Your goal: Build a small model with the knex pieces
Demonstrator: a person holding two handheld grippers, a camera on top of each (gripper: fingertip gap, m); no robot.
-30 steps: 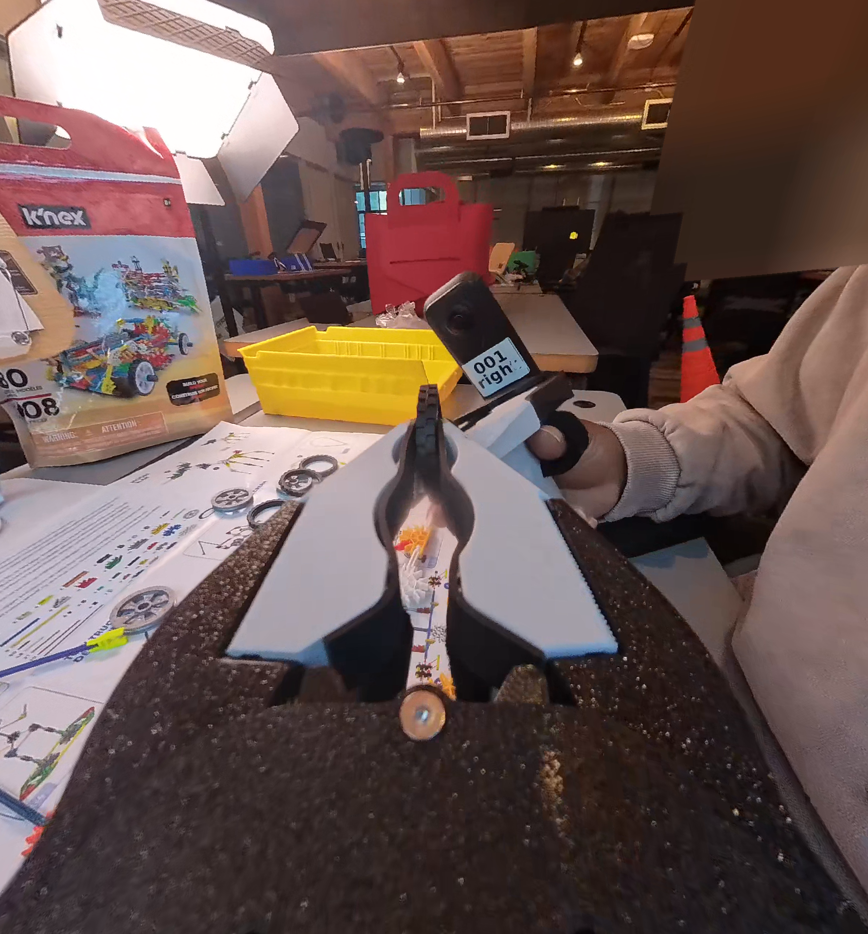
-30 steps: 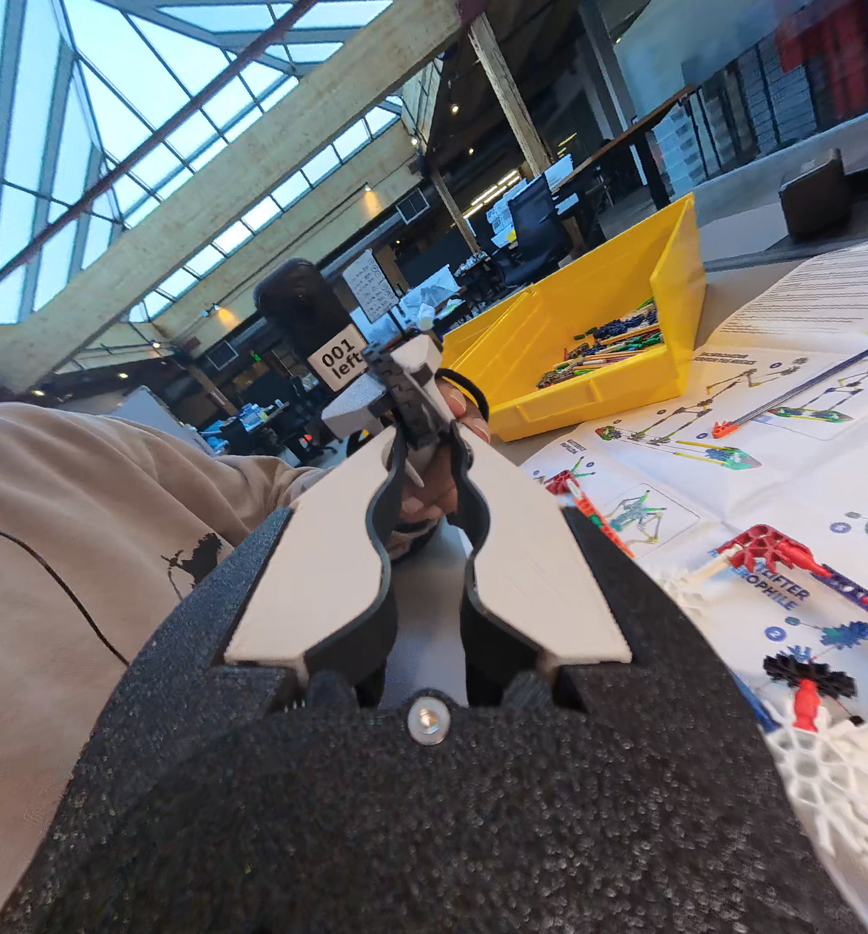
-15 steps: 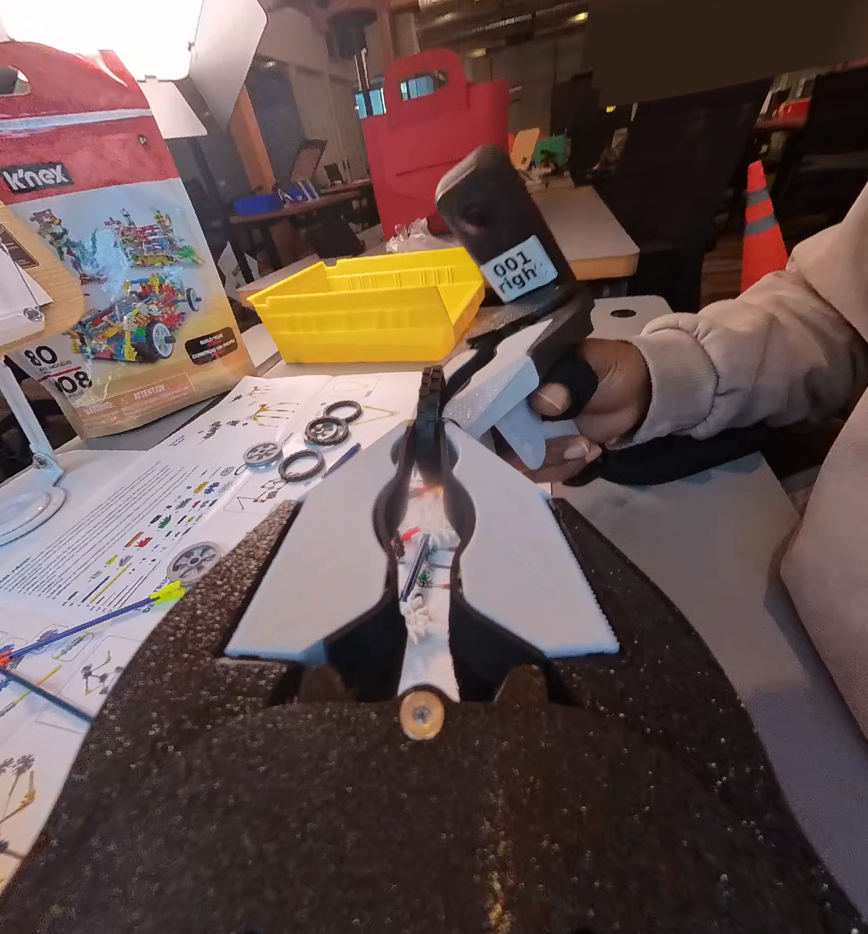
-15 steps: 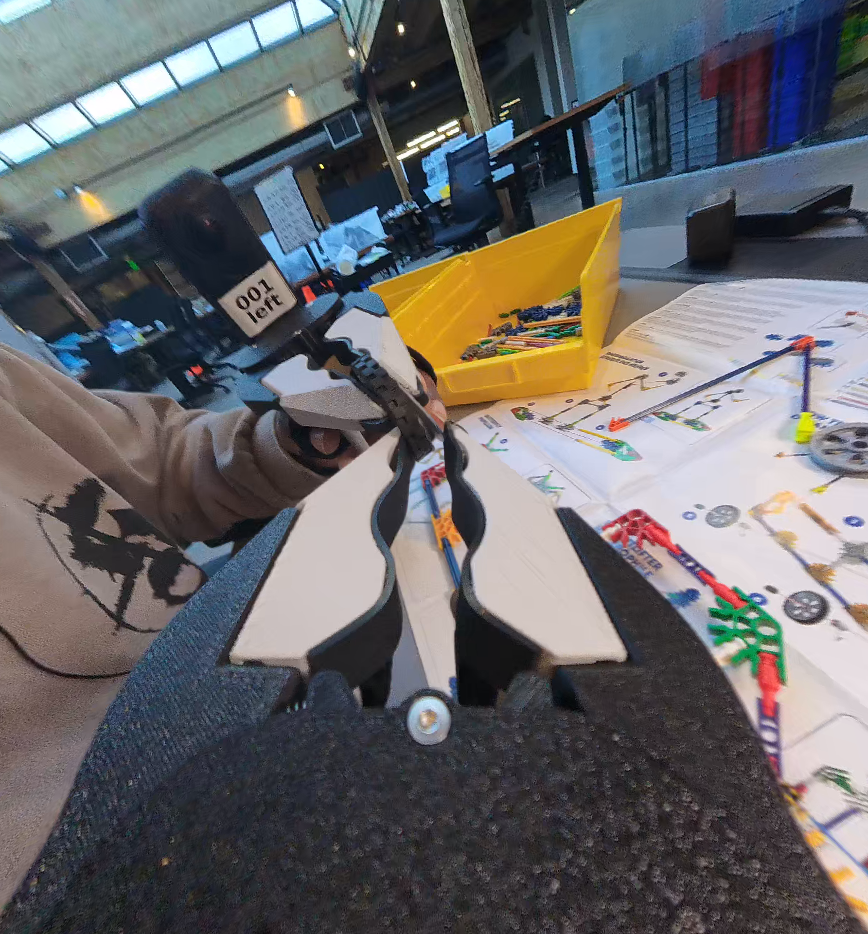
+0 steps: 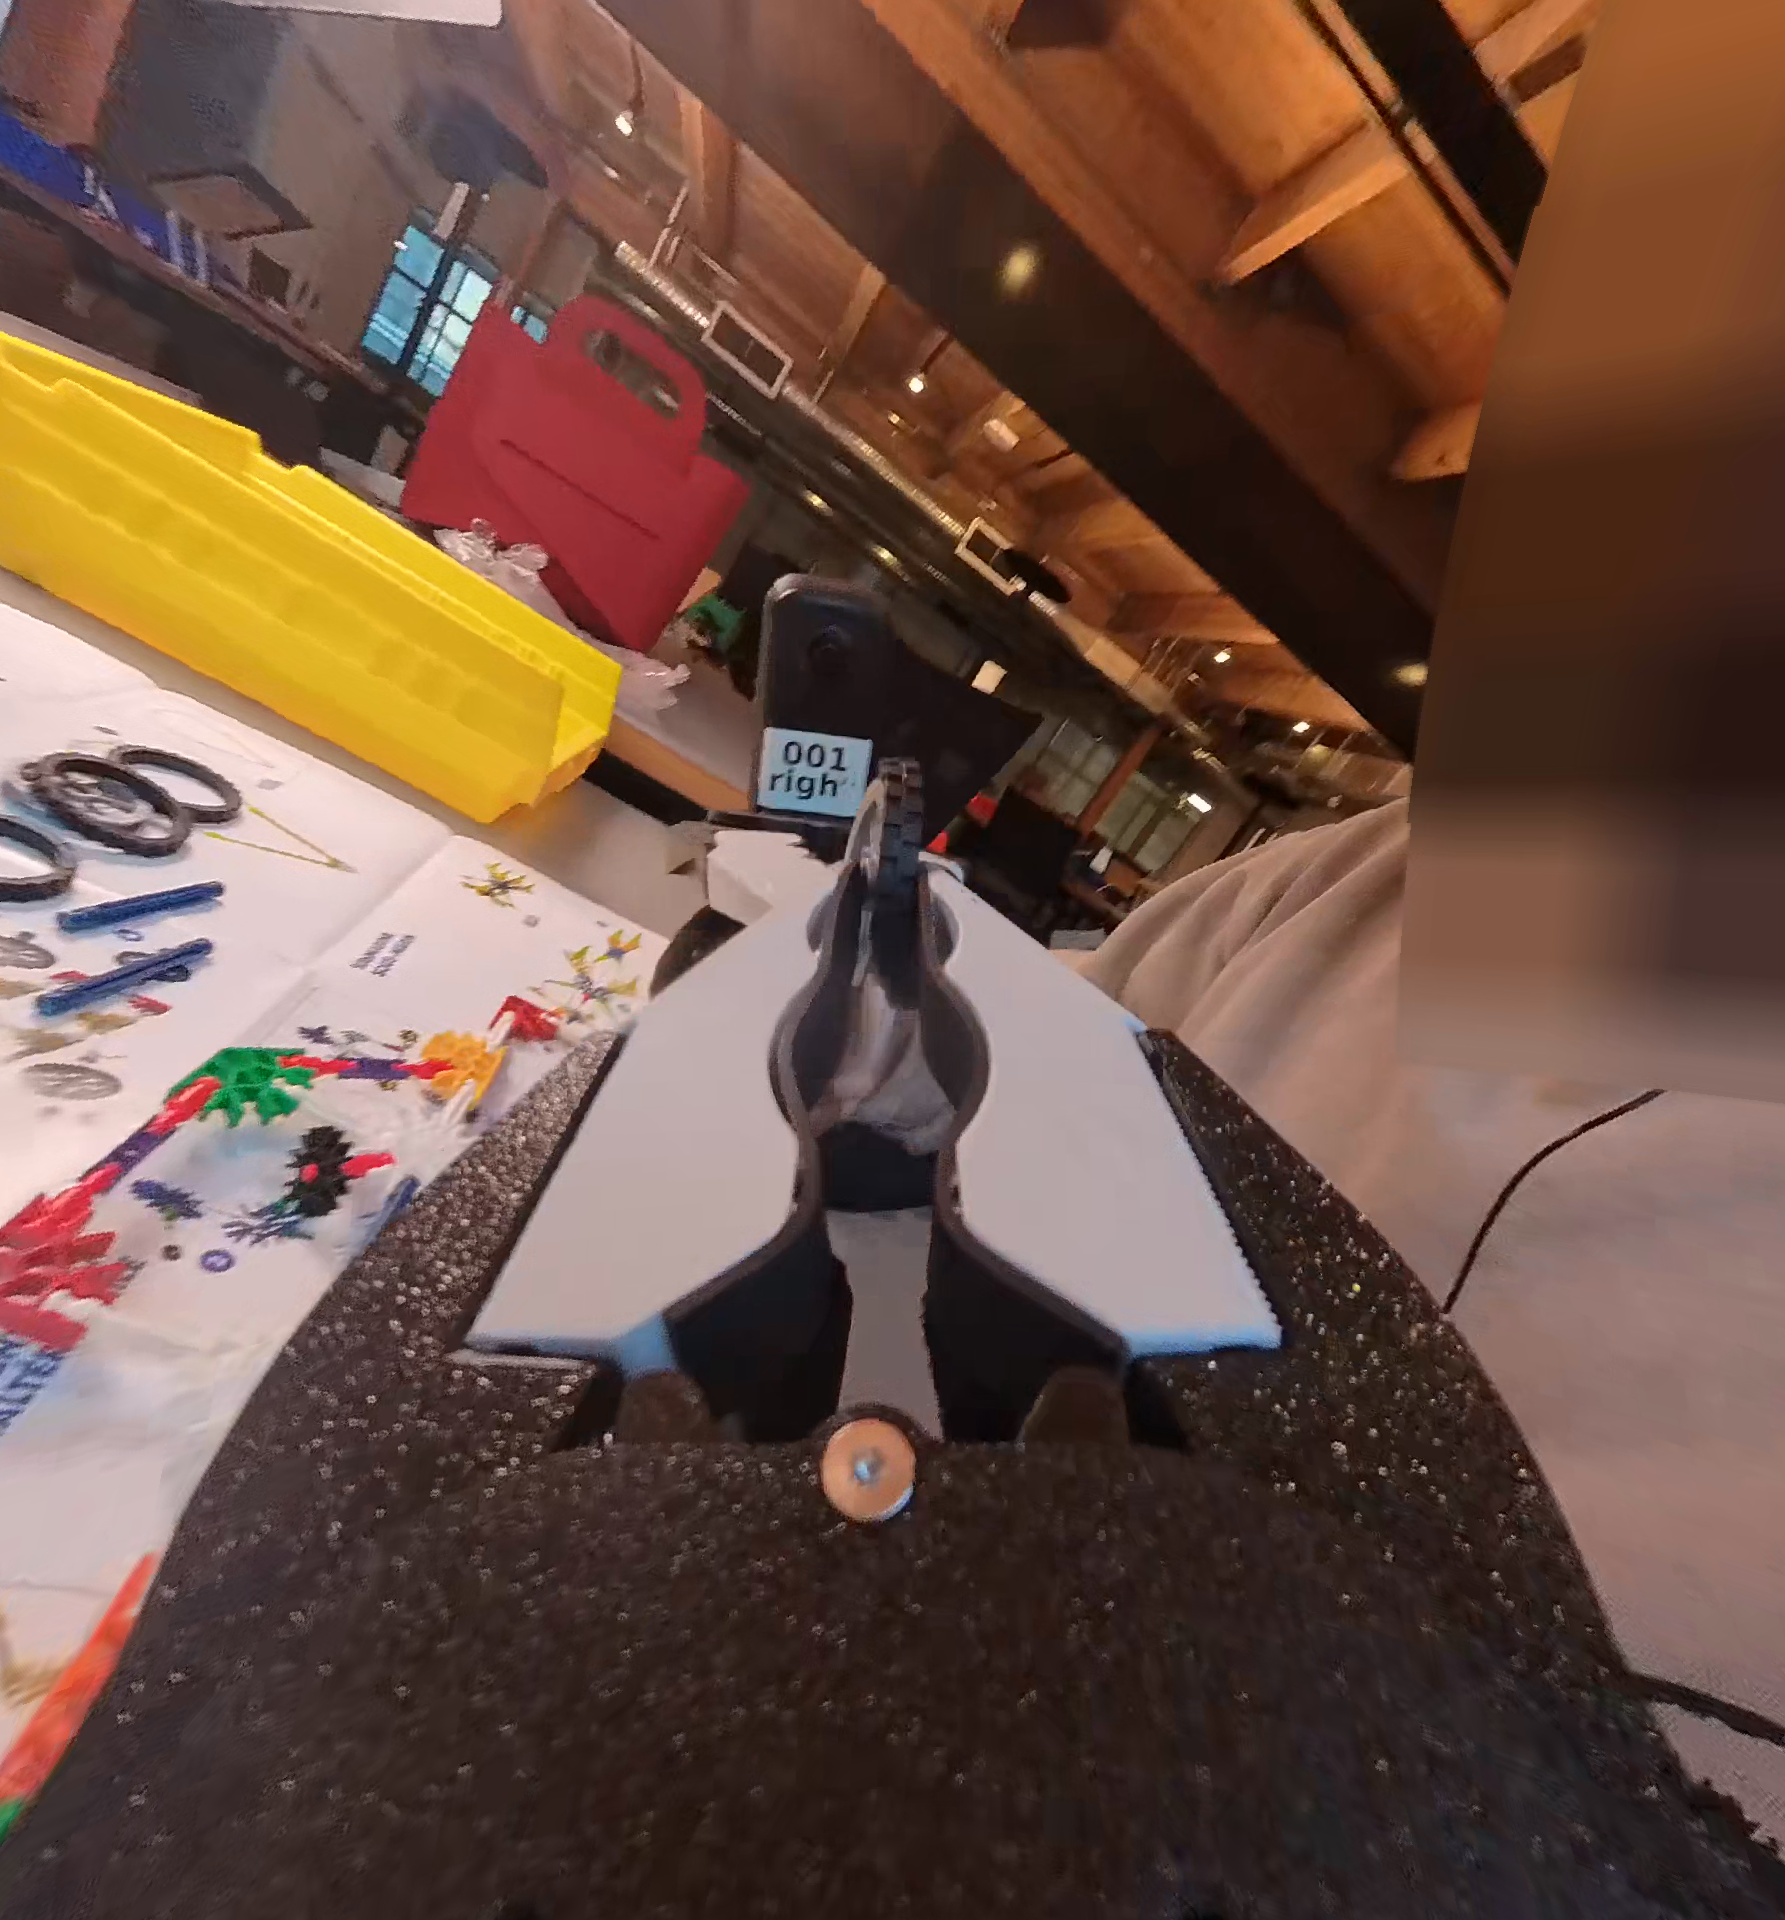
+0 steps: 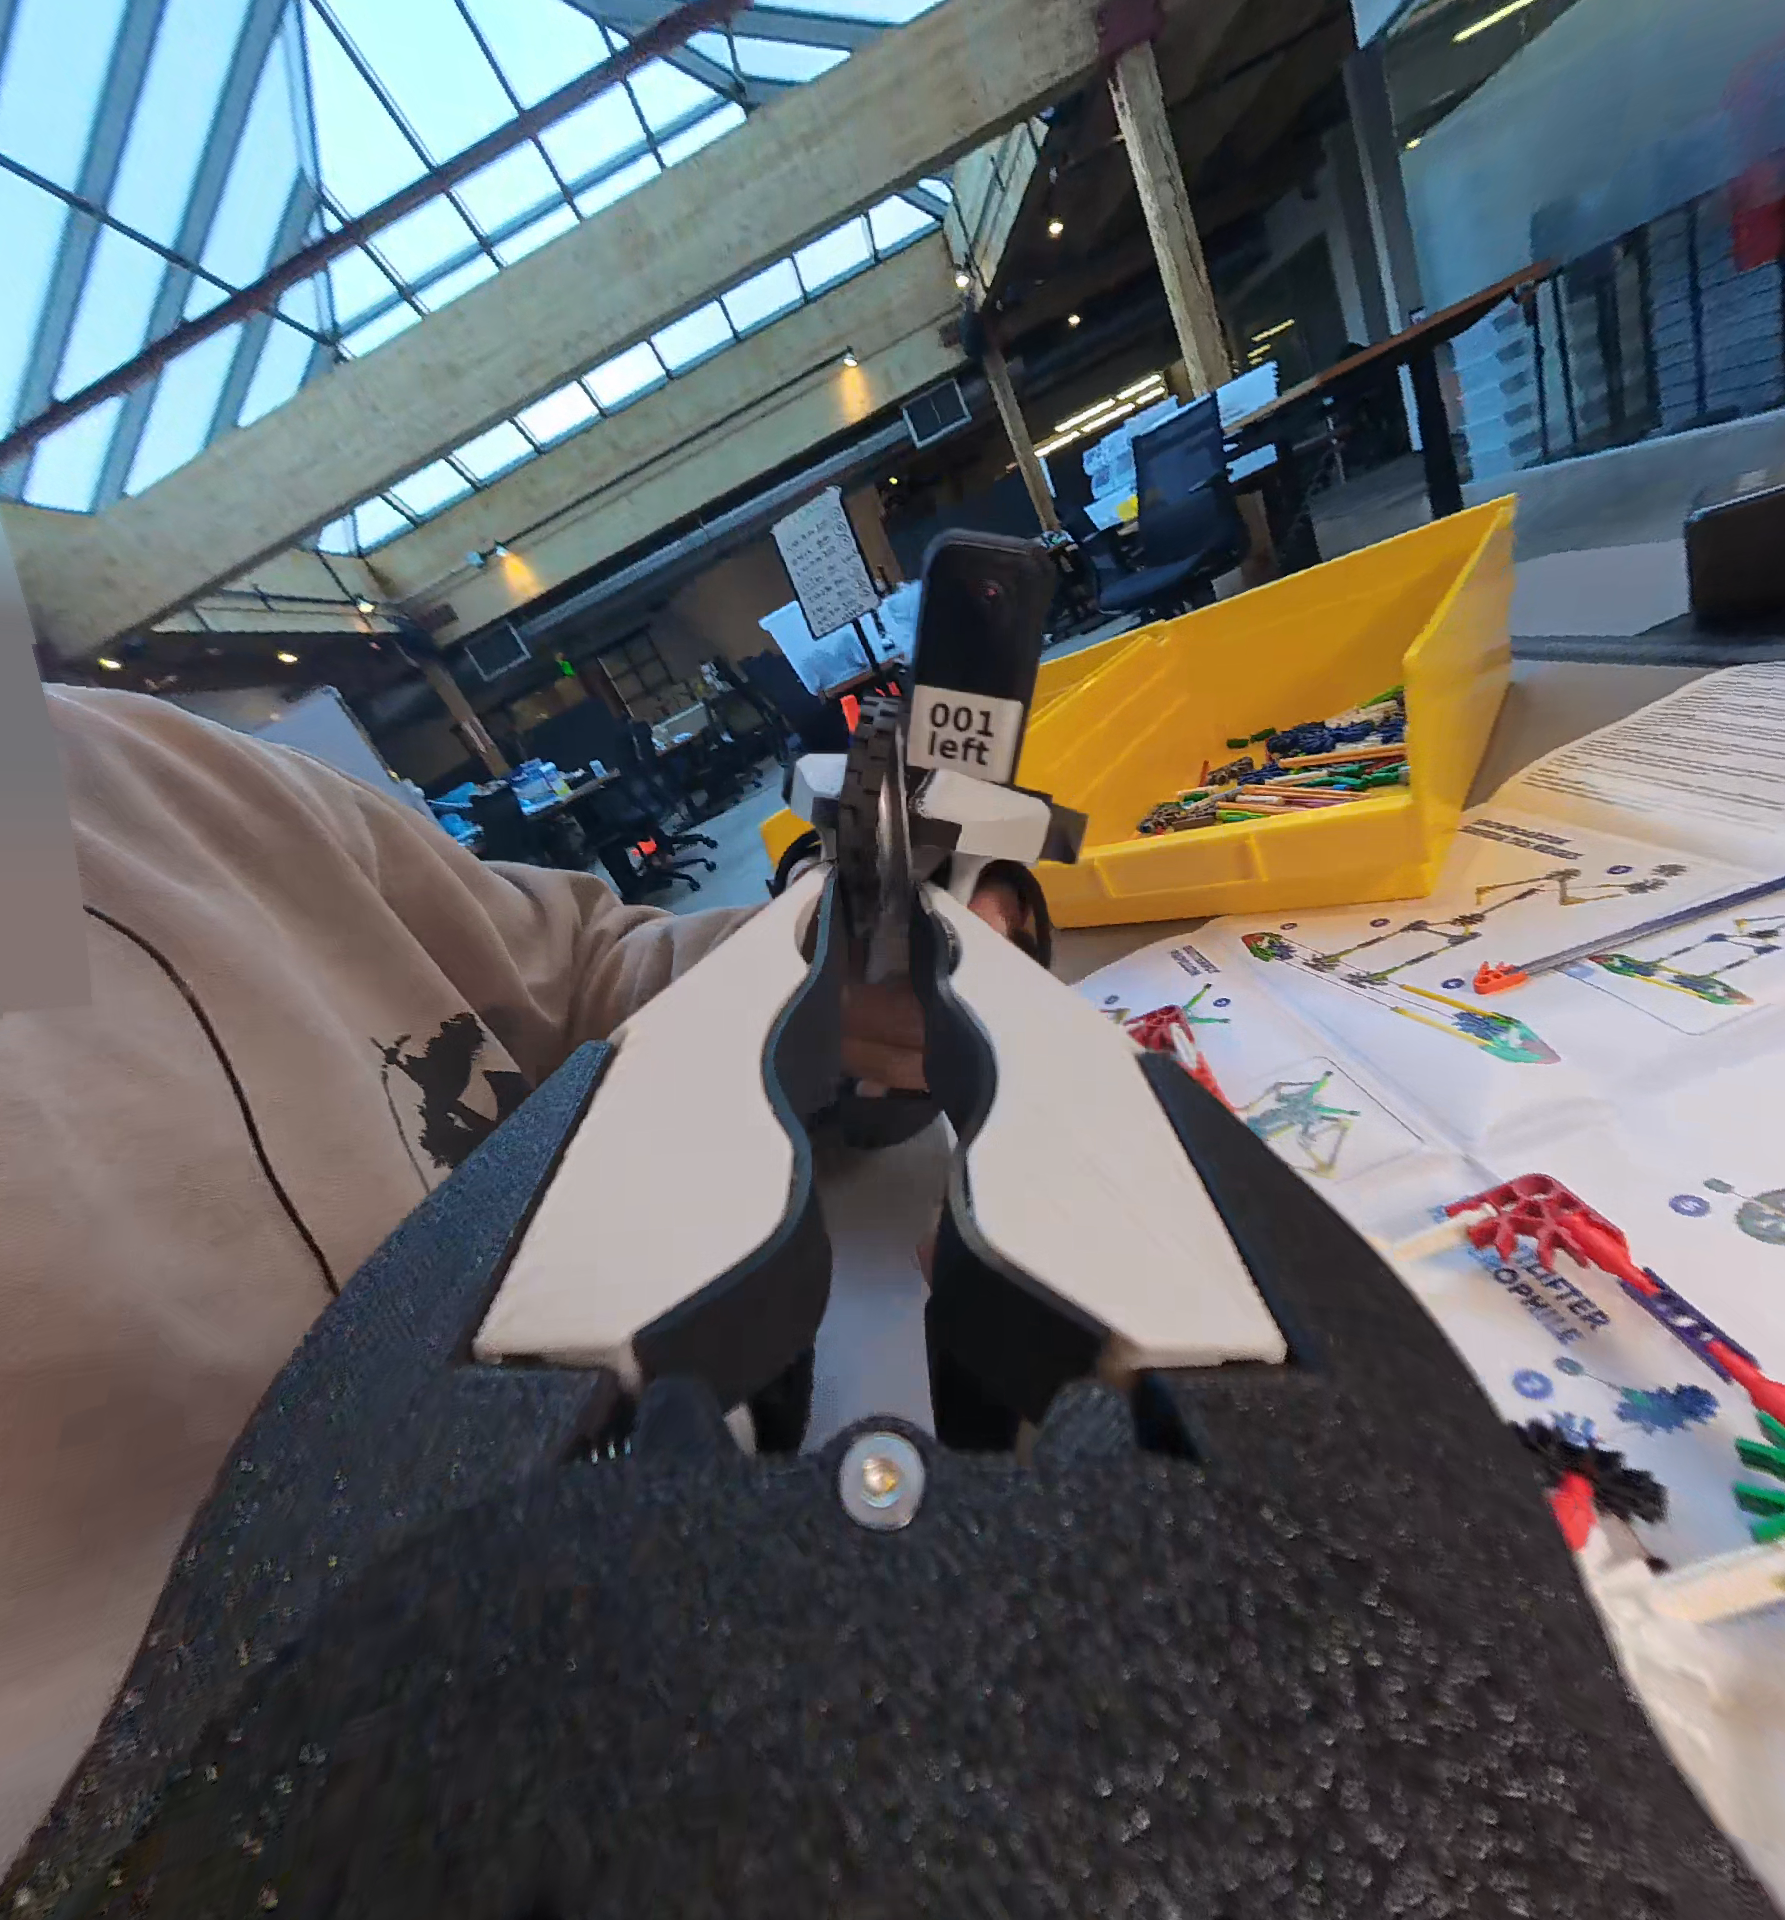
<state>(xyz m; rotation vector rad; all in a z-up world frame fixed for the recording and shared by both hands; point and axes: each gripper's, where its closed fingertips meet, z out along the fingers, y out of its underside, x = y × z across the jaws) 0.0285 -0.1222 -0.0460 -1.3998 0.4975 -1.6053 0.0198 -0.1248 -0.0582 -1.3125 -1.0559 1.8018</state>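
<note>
An open-plan loft workspace: timber beams point(image 6: 597, 312), glazed skylight point(image 6: 140, 156) upper left, rows of desks with black office chairs point(image 6: 1179, 499) behind.

A small black toothed wheel point(image 5: 898, 821) with a grey hub stood edge-on, pinched by the left claw point(image 5: 883, 894) and right claw point(image 6: 872, 914).

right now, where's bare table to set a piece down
Narrow grey table strip between the yellow bin and the instruction sheet. The sheet itself is crowded with black rings and blue rods.
</note>
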